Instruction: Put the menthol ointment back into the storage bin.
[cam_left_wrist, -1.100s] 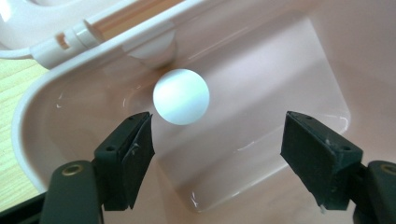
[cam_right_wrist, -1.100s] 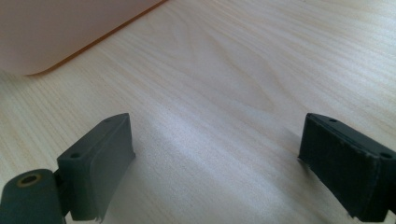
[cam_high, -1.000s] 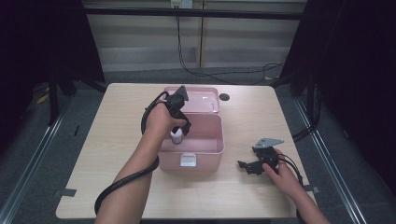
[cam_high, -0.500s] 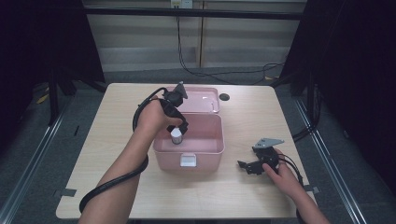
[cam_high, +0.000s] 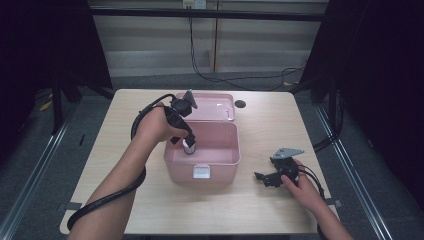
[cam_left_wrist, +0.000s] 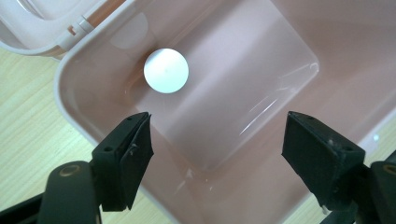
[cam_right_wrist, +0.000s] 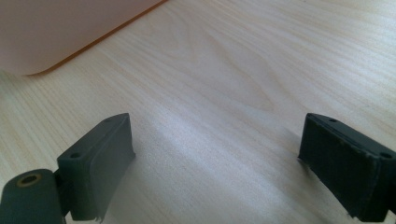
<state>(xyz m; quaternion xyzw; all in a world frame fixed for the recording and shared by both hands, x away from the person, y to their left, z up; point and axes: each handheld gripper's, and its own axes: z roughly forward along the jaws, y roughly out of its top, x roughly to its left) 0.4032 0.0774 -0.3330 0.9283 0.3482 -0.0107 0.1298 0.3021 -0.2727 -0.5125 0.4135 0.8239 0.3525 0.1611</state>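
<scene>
Hovering over the pink box (cam_high: 201, 150), the left claw (cam_left_wrist: 217, 140) points straight down into it, its jaws apart and with nothing between them. The white-capped bottle (cam_left_wrist: 166, 71) stands upright on the box floor, so its long axis runs toward the camera and from above it appears as a round white cap. In the left gripper view it sits beyond the jaw tips, off toward the left jaw and close to the corner where the hinged lid (cam_high: 207, 106) joins the wall — not in the gap between the pads. In the high view the same bottle is just under the left hand (cam_high: 156, 125), near the left wall of the box.

I judge that a grip on the bottle would need the claw to shift toward that corner and come down over the cap. Room is tight there: the box wall and the rounded corner are just beside the bottle, so one jaw must go between bottle and wall. Toward the middle the box floor is bare.

Farther right, the right claw (cam_high: 267, 179) rests low on the worktop (cam_high: 250, 210), jaws apart and empty, well apart from the bottle — the left hand is clearly the nearer one. In the right gripper view, bare wood lies between its jaws and a corner of the pink box sits at the upper left.
</scene>
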